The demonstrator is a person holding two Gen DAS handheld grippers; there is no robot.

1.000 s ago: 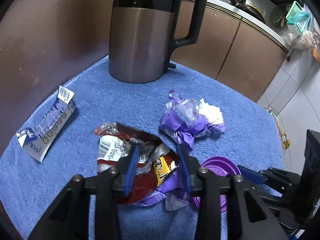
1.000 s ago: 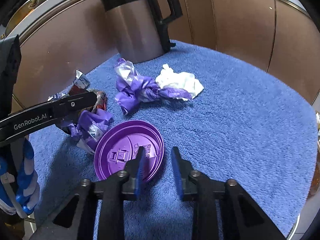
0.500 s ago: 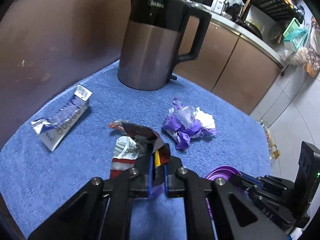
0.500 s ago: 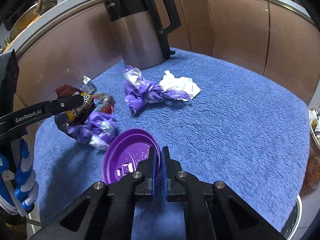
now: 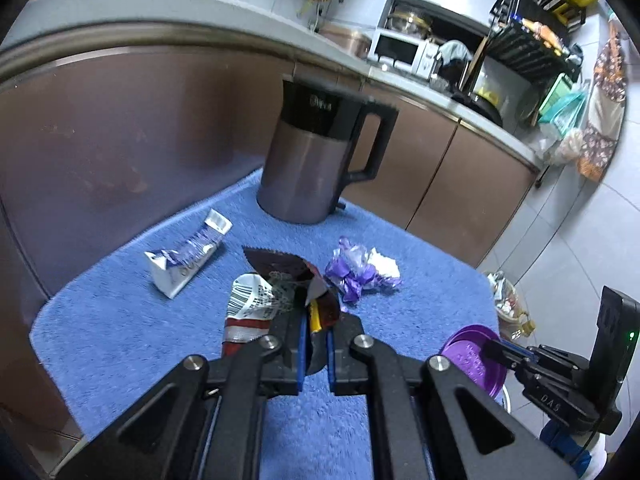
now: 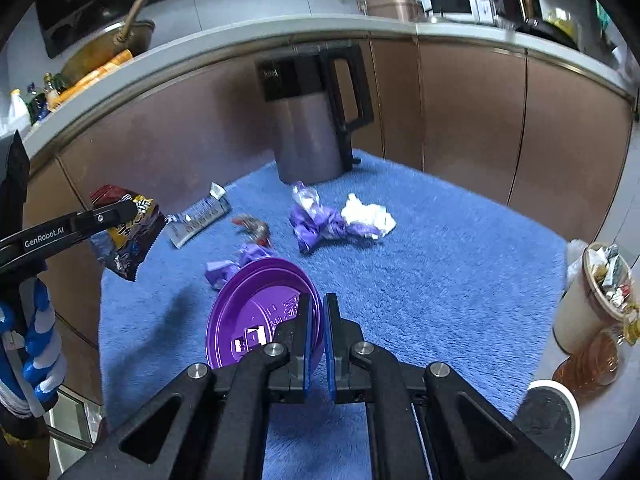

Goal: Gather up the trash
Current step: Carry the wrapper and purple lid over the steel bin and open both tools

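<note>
Two wrist fisheyes, angled down, close over shared blue towel (image 5: pixel 120 332), kettle (image 6: pixel 308 120) behind

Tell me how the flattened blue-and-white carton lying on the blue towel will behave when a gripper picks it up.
The flattened blue-and-white carton looks crushed and empty, so probably light. Its creased walls will likely bend rather than stay stiff, so a pinch at one end may let the rest droop. Lying flat on the fuzzy blue towel, it shouldn't roll, but its low edge may be awkward to get a finger under.
</note>
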